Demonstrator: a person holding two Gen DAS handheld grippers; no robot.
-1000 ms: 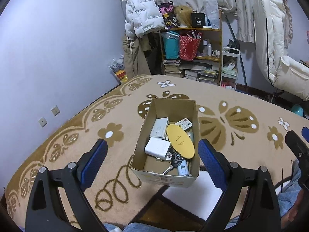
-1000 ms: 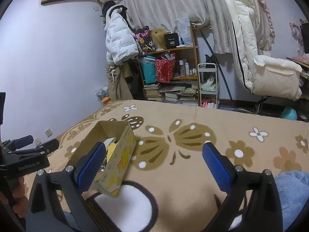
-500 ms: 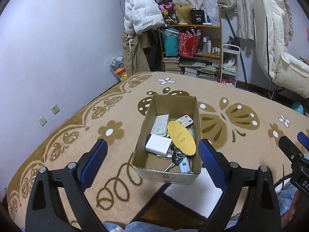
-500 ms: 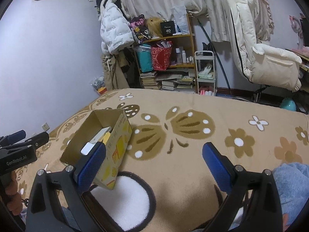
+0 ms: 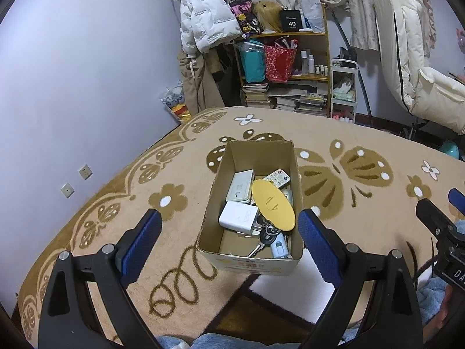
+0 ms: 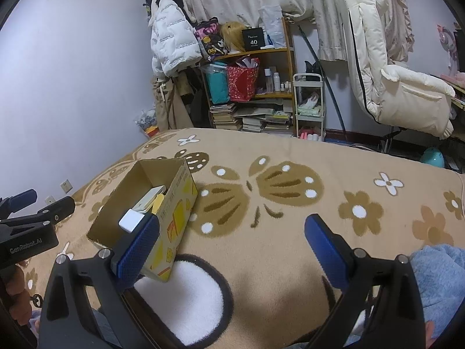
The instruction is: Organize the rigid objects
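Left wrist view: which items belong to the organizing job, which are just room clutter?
Job items:
cardboard box
white charger
yellow oval disc
remote
keys

Clutter:
white jacket
red bag
stacked books
wall sockets

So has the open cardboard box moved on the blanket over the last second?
No. The cardboard box keeps its far end at the dark spotted butterfly wing of the blanket; only the cameras shifted.
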